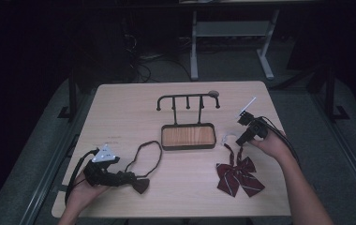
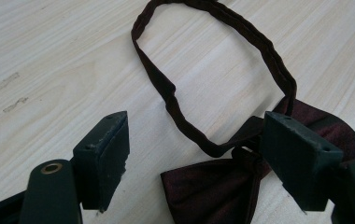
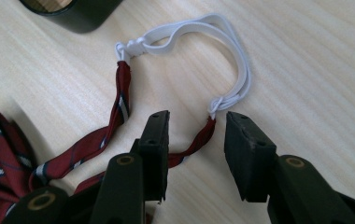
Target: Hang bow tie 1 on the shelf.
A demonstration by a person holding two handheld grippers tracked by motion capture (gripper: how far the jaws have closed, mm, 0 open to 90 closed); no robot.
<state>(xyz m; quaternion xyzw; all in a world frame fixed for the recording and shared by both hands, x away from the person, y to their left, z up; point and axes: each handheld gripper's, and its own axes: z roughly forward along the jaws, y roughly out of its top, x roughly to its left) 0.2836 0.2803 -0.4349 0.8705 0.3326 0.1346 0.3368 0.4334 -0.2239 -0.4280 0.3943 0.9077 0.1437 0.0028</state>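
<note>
My right claw (image 3: 192, 154) is hanging half open over the strap of the striped bow tie (image 1: 238, 176); its jaws are straddling one red strap end just below the knot that joins it to the white elastic loop (image 3: 199, 32), and the pads are not pressing on anything yet. In the high view that claw (image 1: 242, 139) is sitting right of centre, with the tie's wings lying below it toward the lower right of the frame. I am judging this tie to be very light and entirely limp: a thin cloth strap, stretchy elastic, nothing stiff to push against. Taking it by the strap end near the knot seems soundest to me, since the knot should stop the cloth sliding out, while the smooth elastic alone may slip or stretch.

My left claw (image 2: 194, 158) is standing wide open in the lower left of the high view (image 1: 120, 178), with the dark maroon bow tie (image 2: 213, 191) between its jaws, apart from both pads. Its neck band (image 2: 166, 88) is curling in a loop toward the top of the left claw's view. It looks just as soft; the centre knot is the firmest spot to pinch.

Counting outward: two bow ties, two claws, one black hook rack (image 1: 188, 101) with five hooks standing on a wood-floored tray (image 1: 188, 137) at the centre of the worktop (image 1: 120, 108).
</note>
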